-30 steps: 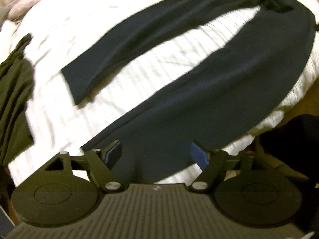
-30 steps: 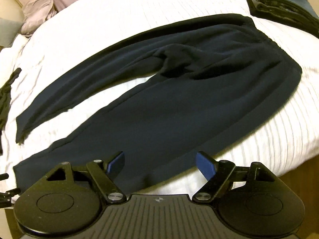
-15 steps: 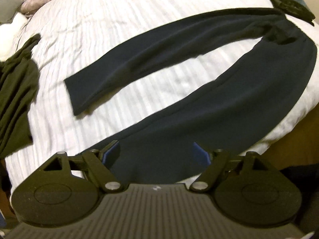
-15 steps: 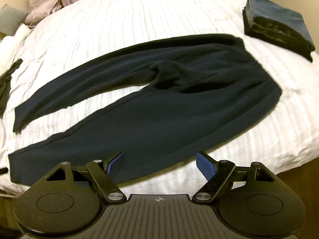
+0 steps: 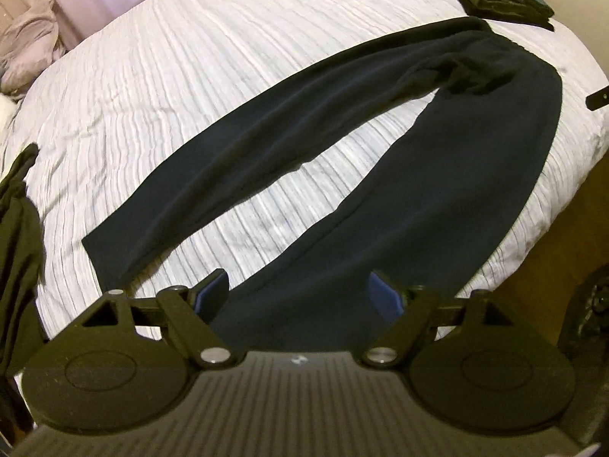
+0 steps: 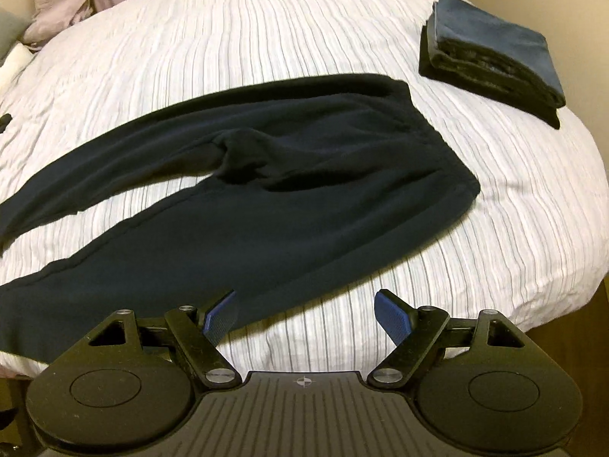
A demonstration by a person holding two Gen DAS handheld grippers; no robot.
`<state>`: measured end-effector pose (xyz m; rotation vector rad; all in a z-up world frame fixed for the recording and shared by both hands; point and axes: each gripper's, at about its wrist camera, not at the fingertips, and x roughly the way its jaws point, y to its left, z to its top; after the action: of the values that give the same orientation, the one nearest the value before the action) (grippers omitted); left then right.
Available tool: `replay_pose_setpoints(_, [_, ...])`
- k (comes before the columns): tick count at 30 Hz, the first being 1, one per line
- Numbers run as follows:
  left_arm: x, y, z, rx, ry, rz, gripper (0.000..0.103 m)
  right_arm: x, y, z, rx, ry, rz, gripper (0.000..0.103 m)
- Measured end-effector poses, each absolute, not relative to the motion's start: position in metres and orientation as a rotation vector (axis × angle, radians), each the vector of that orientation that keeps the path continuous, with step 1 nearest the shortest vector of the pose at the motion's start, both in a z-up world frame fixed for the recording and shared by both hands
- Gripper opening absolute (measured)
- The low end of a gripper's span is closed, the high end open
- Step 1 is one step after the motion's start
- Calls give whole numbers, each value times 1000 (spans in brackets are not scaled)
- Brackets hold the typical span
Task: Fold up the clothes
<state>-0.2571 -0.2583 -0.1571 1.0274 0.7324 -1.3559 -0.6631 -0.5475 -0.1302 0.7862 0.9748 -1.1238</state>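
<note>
1. Dark sweatpants (image 5: 437, 198) lie flat on the white striped bed (image 5: 198, 76), legs apart in a V, waistband toward the folded stack of clothes (image 6: 491, 57).
2. The left hand-held gripper (image 5: 300, 297) hangs over the near leg, jaws spread, holding nothing.
3. The right hand-held gripper (image 6: 304, 312) hangs above the bed edge just beside the sweatpants (image 6: 266, 205), jaws spread, empty.
4. A dark green garment (image 5: 19, 247) lies at the bed's left edge.

Black claw (image 5: 298, 293) — blue pads, seemingly ribbed

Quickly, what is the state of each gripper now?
Left gripper: open, holding nothing.
Right gripper: open, holding nothing.
</note>
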Motion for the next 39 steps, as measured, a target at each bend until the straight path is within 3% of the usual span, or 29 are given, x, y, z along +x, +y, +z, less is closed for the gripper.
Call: replay_pose_setpoints(39, [-258, -258, -159, 1069, 717, -1364, 79, -653, -537, -144, 809, 1014, -1082, 82])
